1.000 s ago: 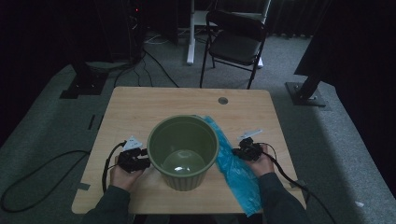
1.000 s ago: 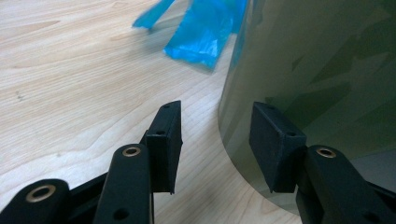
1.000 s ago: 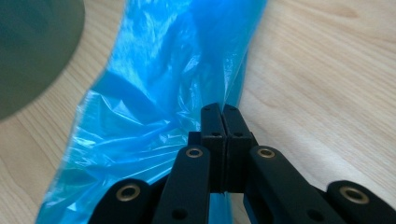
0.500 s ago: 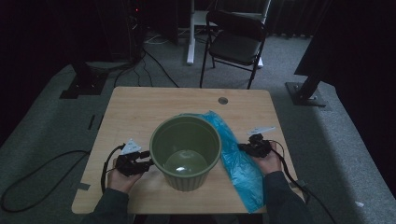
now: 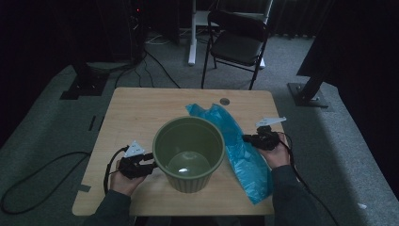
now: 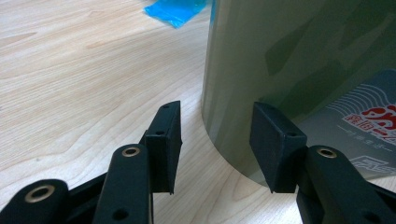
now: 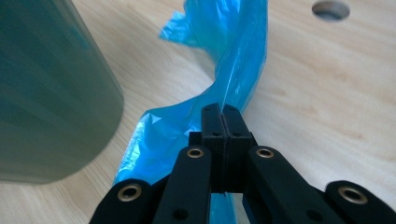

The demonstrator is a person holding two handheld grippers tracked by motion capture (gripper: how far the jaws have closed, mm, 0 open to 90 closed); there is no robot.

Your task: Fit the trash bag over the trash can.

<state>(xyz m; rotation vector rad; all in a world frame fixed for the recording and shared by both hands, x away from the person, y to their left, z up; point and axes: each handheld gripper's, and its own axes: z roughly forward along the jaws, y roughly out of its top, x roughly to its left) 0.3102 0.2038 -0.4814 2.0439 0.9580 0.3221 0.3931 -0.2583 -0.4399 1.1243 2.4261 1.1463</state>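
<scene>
Clearly the work in hand is lining the green plastic wastebasket (image 5: 189,153) with the blue plastic bin bag (image 5: 244,157), which lies crumpled on the wooden table (image 5: 136,108) just to the right of the basket, one end reaching back toward the round cable hole (image 5: 225,101).

In the right gripper view, the right gripper (image 7: 223,112) has its jaws closed flat together on a raised fold of the bag (image 7: 233,60), pinching a ridge of film up off the tabletop. The left gripper (image 6: 215,140) stands with its jaws well apart, low at the basket's side near its base; one pad appears to touch or nearly touch the wall (image 6: 289,60), and nothing is held.

The bag looks very light, limp and slippery: thin film that will drape, cling and slide through a loose pinch, so a firm grip near the open edge, rather than mid-length, would likely serve best for spreading the mouth. The basket seems stiff, light and smooth-walled, apt to skid or tip; its rim (image 5: 188,121) probably offers the surest hold.
</scene>
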